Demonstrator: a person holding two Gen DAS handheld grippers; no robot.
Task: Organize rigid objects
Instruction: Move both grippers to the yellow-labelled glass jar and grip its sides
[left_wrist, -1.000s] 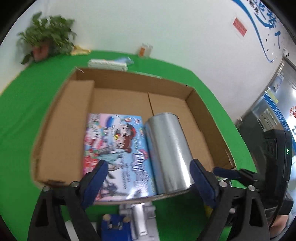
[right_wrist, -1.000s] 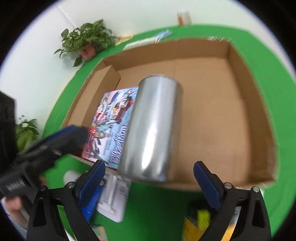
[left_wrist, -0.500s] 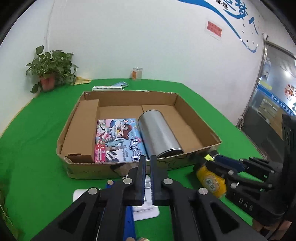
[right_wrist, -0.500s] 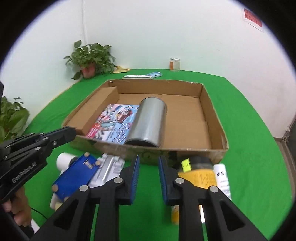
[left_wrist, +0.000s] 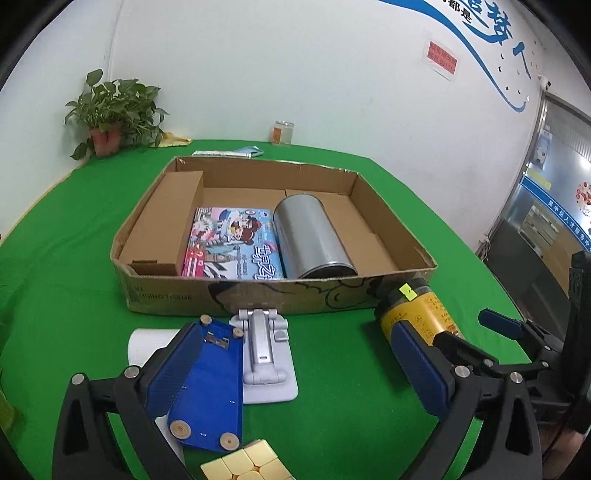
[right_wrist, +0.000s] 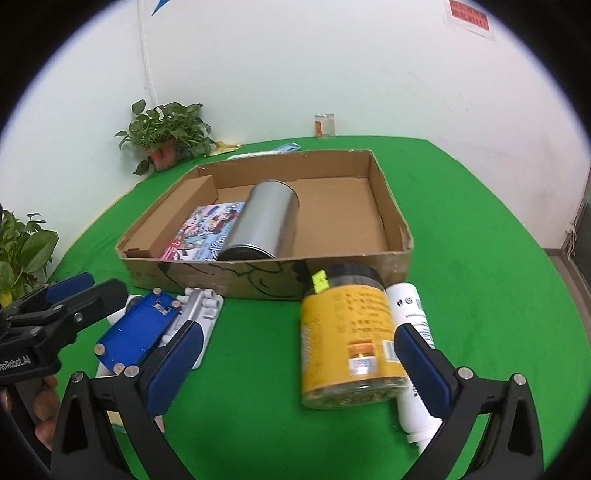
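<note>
Both tongs (left_wrist: 295, 365) reopened; only right view shows white bottle (right_wrist: 413, 317).

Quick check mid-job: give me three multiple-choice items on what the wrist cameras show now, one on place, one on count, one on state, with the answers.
1. Where does the silver can lie?
A. in the box
B. on the green cloth
C. by the plant

2. How many things lie in the box?
A. one
B. two
C. four

3. How do the right gripper jaws stand?
A. shut empty
B. clamped on the yellow jar
C. open

Answers: 1 A, the can lies on its side beside the picture book. 2 B, only can and book. 3 C, the jaws stand wide, just opened, pads off the jar.
</note>
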